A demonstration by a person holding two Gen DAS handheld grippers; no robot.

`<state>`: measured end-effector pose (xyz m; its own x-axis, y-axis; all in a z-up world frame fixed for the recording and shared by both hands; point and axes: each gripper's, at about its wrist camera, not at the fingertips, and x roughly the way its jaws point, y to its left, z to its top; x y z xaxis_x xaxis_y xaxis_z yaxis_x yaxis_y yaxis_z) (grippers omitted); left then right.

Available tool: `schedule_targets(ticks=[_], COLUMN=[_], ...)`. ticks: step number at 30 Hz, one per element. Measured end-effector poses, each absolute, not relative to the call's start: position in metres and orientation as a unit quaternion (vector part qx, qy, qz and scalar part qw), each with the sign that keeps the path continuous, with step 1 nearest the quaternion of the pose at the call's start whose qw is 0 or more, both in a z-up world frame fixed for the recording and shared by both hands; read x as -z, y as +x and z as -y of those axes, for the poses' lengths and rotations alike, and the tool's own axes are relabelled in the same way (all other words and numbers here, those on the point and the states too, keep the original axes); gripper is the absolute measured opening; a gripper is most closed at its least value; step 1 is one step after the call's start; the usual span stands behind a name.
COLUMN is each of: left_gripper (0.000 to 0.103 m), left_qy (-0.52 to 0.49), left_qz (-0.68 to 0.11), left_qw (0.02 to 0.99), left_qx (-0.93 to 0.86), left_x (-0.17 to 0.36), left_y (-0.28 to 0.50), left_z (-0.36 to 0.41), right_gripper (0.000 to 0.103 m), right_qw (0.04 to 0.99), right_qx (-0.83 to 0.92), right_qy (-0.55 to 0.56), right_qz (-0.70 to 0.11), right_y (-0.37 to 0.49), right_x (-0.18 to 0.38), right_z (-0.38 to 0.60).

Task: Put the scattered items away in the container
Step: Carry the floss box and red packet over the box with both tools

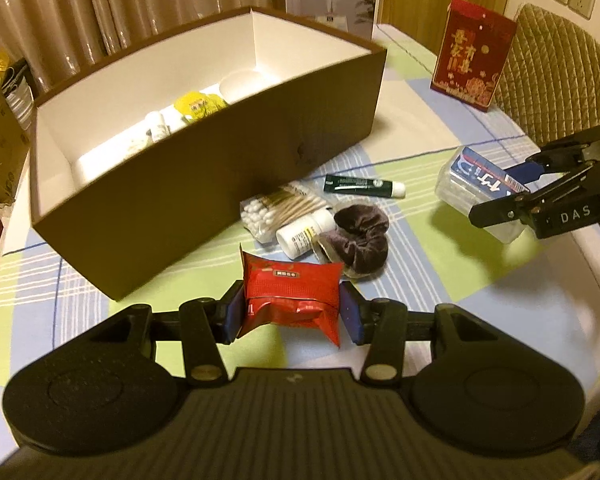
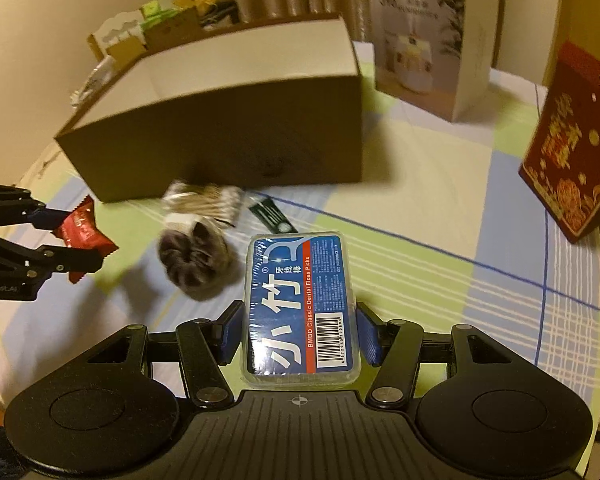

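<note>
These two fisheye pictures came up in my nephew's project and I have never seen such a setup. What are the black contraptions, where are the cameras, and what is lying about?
There is no robot. A person holds a two-finger gripper in each hand, and each carries a camera looking along its fingers.

The left view shows the left gripper shut on a crinkled red foil packet. The right view shows the right gripper shut on a clear plastic floss-pick case with a blue label.

On the checked tablecloth stands an open brown cardboard box already holding a few items. Beside it lie a bag of cotton swabs, a dark green tube, a white pill bottle and a brown velvet scrunchie.
</note>
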<state>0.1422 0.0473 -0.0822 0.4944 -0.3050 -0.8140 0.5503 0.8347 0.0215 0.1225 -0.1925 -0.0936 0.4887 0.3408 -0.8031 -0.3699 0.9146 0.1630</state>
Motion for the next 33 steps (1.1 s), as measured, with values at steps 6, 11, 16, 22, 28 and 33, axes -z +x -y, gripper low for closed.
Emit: schedule_targets(ticks=[6, 11, 16, 22, 28, 33], left_gripper=[0.044, 0.044, 0.044, 0.044, 0.044, 0.044], left_qy=[0.133, 0.13, 0.125, 0.127, 0.15, 0.184], left_qz=[-0.423, -0.418, -0.417, -0.404, -0.375, -0.351], left_qw=[0.861, 0.865, 0.865, 0.869, 0.879, 0.883], left_qx=[0.249, 0.245, 0.249, 0.256, 0.255, 0.251], left_x=[0.064, 0.053, 0.041, 0.026, 0.004, -0.012], left_y=[0.137, 0.138, 0.143, 0.158, 0.19, 0.228], left_z=[-0.056, -0.065, -0.073, -0.089, -0.109, -0.121], right_gripper=[0.06, 0.06, 0.06, 0.06, 0.06, 0.06], right_qw=[0.856, 0.85, 0.848, 0.854, 0.866, 0.877], right_qx=[-0.242, -0.27, -0.285, -0.293, -0.305, -0.307], right_qy=[-0.001, 0.0, -0.002, -0.004, -0.016, -0.03], right_qz=[-0.456, -0.453, -0.447, -0.43, -0.395, -0.369], right_y=[0.114, 0.112, 0.119, 0.141, 0.177, 0.216], right_x=[0.081, 0.074, 0.065, 0.048, 0.02, 0.0], right_z=[0.182, 0.173, 0.166, 0.162, 0.148, 0.126])
